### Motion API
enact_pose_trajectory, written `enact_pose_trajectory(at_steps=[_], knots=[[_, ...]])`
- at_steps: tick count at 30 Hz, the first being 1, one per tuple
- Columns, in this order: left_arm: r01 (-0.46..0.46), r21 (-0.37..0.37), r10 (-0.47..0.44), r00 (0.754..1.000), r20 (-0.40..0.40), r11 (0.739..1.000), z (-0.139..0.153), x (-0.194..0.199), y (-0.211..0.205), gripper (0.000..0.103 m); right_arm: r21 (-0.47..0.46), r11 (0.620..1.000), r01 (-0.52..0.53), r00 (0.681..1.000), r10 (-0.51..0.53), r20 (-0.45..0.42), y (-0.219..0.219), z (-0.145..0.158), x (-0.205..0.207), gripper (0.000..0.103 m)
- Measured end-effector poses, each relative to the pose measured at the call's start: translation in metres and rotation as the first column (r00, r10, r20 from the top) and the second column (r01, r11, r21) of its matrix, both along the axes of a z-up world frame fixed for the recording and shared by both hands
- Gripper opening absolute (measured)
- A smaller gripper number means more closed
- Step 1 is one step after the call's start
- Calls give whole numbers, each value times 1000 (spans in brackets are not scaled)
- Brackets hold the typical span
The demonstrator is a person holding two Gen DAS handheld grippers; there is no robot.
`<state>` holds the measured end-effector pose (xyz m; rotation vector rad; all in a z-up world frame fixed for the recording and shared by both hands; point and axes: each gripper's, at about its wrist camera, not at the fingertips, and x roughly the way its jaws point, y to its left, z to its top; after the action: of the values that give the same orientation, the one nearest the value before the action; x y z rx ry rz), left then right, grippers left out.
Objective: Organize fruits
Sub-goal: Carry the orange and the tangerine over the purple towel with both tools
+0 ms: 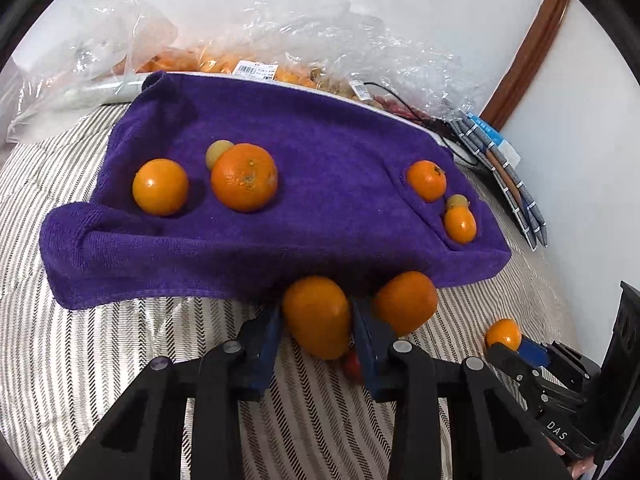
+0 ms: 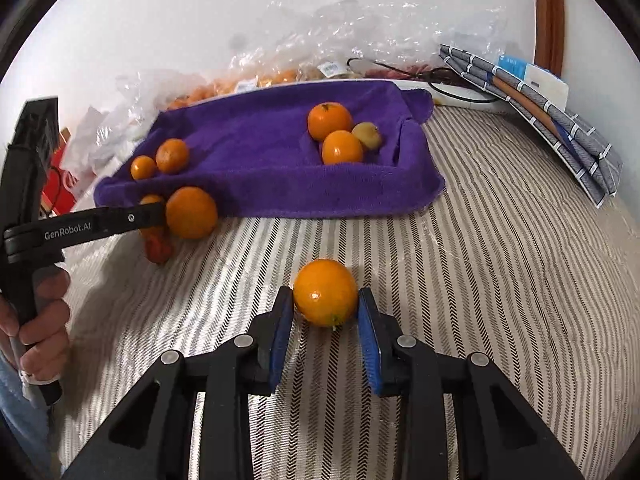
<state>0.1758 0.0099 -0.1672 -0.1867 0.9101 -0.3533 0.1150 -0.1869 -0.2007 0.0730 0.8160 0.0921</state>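
My left gripper (image 1: pixel 316 312) is shut on an oval orange (image 1: pixel 316 320) just in front of the purple towel (image 1: pixel 320 140). A second orange (image 1: pixel 406 302) lies against the outside of its right finger, and a small red fruit (image 1: pixel 352 362) lies under the held one. My right gripper (image 2: pixel 325 296) is shut on a round orange (image 2: pixel 326 292) over the striped cover. On the towel sit two groups: two oranges (image 1: pixel 244 177) with a pale yellow fruit (image 1: pixel 218 152) on the left, and two small oranges (image 1: pixel 426 180) with another pale fruit (image 1: pixel 457 201) on the right.
Crumpled clear plastic bags (image 1: pixel 260 60) holding more fruit lie behind the towel along the wall. Folded grey cloths (image 2: pixel 560 132) lean at the back right beside a wooden frame (image 1: pixel 524 52). A striped bedcover (image 2: pixel 480 280) spreads underneath. A person's hand (image 2: pixel 44 312) grips the left tool's handle.
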Motion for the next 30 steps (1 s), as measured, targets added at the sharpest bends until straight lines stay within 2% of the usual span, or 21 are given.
enact_pose_trajectory(at_steps=[2,4,9,12,16,20,23,25,30], knots=[[-2,-17,2,1000,9,1000,2,-2,2,33,-11,1000,-1,1000,2,4,2,0,-2,32],[-3,-59,6,999,50,998,9,-10,9,33,-1,1000,3,1000,-3,13,-1,1,-3,32],[13,-162,14,986,164,987,32,-26,22,33,66,998,7,998,-11,61,-12,7,-10,32],[11,-183,27,979,200,983,38,-30,26,33,98,995,25,996,-33,82,-18,9,-14,32],[-17,-187,55,978,200,982,39,-28,31,33,109,993,41,995,-51,86,-20,10,-15,32],[-18,-254,62,984,167,967,39,-27,43,33,102,993,55,993,-65,95,-20,13,-14,32],[-44,-213,80,983,164,976,48,-28,49,33,124,991,43,995,-54,88,-20,22,-6,32],[-68,-172,97,982,165,983,54,-26,53,33,96,995,37,992,-48,113,-17,36,-1,32],[-107,-150,126,985,119,983,66,-1,63,33,36,999,3,981,-10,196,-5,73,24,32]])
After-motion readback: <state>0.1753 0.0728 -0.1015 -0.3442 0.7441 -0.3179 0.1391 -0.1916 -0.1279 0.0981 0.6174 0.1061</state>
